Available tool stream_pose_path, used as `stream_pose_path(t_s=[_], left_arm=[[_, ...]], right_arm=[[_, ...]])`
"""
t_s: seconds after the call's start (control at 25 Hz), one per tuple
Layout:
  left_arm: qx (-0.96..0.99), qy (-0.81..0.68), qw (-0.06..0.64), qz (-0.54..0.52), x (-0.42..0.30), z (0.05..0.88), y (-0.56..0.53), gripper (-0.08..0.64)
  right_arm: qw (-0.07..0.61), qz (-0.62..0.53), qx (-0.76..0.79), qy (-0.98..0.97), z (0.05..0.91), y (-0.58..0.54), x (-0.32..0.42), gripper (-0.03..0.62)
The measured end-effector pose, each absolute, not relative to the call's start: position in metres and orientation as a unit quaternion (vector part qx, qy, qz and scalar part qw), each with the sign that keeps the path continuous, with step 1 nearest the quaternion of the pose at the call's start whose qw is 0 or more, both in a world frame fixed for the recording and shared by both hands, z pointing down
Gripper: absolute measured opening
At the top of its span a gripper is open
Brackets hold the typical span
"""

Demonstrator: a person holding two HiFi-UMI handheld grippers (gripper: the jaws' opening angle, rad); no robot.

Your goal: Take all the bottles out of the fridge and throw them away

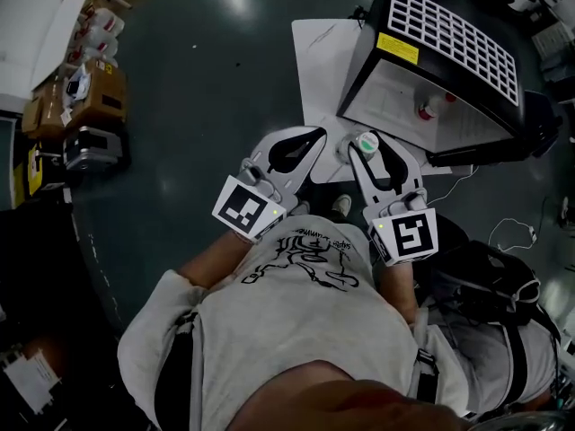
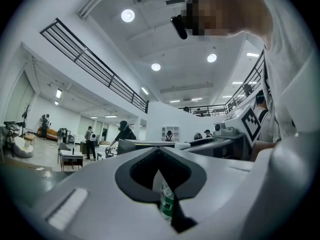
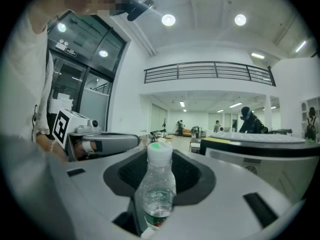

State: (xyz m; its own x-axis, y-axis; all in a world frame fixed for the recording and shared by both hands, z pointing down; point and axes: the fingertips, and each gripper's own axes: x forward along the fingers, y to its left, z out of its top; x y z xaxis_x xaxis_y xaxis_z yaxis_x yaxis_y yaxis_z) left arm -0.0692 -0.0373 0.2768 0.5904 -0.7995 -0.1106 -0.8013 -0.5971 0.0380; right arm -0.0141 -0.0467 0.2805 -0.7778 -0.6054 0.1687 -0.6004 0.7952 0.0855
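In the head view both grippers are held out in front of the person's chest, side by side. My right gripper (image 1: pixel 377 151) is shut on a clear plastic bottle (image 3: pixel 158 189), which stands upright between the jaws with its white-green cap (image 1: pixel 367 142) on top. My left gripper (image 1: pixel 313 138) is closed around a second clear bottle with a green label (image 2: pixel 167 203); only a strip of it shows in the narrow gap. The small fridge (image 1: pixel 449 52), black with a white grid on top, stands ahead to the right. Red-capped bottles (image 1: pixel 429 110) lie in its white inside.
A white sheet (image 1: pixel 319 52) lies on the dark floor under the fridge. Cardboard boxes and gear (image 1: pixel 81 97) are stacked at the left. A dark bag (image 1: pixel 485 277) and a loose cable (image 1: pixel 517 232) lie at the right. Several people stand far off in the hall (image 2: pixel 90 139).
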Motion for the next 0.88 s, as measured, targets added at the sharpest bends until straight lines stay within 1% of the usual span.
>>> stream_pose_path(t_s=[0.52,0.88], left_arm=[[-0.848,0.527,0.012,0.059,-0.145,0.280,-0.013,0.008],[-0.814,0.578,0.014,0.057,-0.171,0.280,0.002,0.008]], right_arm=[[0.094,-0.023,0.240,-0.966,0.282,-0.032,-0.089,0.155],[0.092,-0.031,0.176,-0.980,0.283,-0.024,-0.120,0.155]])
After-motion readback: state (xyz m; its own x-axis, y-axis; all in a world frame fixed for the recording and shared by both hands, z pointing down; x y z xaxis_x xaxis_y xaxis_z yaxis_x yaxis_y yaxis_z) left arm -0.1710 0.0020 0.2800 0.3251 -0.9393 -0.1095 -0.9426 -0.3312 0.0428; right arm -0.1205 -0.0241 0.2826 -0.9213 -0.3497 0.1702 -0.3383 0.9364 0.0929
